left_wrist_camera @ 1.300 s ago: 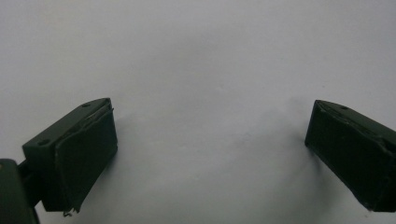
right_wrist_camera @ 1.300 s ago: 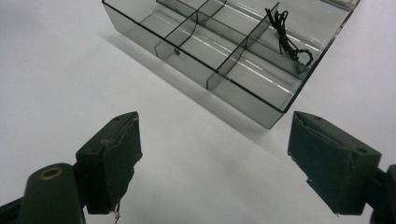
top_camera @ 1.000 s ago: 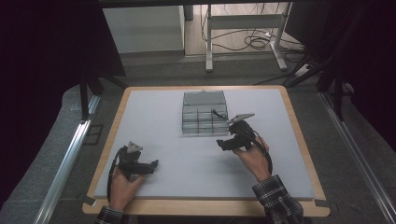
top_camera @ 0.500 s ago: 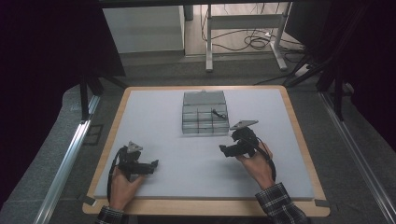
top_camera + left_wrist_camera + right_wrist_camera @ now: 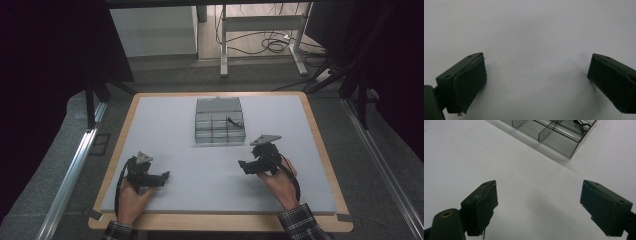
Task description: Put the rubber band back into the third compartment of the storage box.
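Item: clear compartment box [image 5: 219, 120], mid-desk [image 5: 165, 130], a small black part [image 5: 233, 121] in a right-hand cell. Your right gripper [image 5: 248, 166]: near the box, jaws wide, empty. Your left gripper [image 5: 161, 177]: well apart, jaws wide, empty. Step: likely between placements. Next: pick another piece.

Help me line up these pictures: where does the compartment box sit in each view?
High view: box at the mat's centre, toward the far edge, beyond the right gripper.
Left gripper view: not in it.
Right gripper view: box at the top, right of centre.
Shared landmark: the white mat.
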Demonstrator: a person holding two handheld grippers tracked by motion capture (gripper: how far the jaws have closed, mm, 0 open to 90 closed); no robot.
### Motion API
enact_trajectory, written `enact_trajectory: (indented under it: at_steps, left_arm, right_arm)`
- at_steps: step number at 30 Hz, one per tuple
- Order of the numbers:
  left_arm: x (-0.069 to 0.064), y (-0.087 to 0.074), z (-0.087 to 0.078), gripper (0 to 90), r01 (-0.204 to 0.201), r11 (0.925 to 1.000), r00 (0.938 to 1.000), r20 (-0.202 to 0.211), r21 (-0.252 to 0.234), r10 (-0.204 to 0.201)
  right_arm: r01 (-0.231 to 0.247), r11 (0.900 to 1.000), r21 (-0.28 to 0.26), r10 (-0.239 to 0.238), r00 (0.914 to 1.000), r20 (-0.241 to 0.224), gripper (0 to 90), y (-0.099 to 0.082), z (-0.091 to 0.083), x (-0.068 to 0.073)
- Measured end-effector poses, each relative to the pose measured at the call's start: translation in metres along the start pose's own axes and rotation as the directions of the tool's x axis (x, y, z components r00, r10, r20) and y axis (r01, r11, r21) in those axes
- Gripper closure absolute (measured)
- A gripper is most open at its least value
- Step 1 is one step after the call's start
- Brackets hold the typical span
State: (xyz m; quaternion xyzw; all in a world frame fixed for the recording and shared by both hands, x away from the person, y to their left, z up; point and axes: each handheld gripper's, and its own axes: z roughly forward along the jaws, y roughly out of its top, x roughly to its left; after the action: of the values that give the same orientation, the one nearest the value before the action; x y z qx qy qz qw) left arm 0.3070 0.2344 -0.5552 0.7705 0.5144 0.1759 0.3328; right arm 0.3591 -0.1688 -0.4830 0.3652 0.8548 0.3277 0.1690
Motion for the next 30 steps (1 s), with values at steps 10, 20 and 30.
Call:
enact_trajectory:
  at_steps: [10,20,30]
  left_arm:
    - [0.000,0.000,0.000,2.0,0.001,1.0000,1.0000,0.000,0.000,-0.001]
    - [0.000,0.000,0.000,2.0,0.000,1.0000,1.0000,0.000,0.000,0.000]
    - [0.000,0.000,0.000,2.0,0.000,1.0000,1.0000,0.000,0.000,0.000]
  right_arm:
    - [-0.005,1.0000,-0.008,0.005,1.0000,0.008,13.9,-0.011,-0.008,-0.001]
    - [-0.018,0.9997,-0.016,0.018,0.9997,0.019,12.7,-0.024,-0.018,-0.004]
    - [-0.034,0.9994,0.001,0.034,0.9990,0.029,9.9,-0.039,-0.025,-0.008]
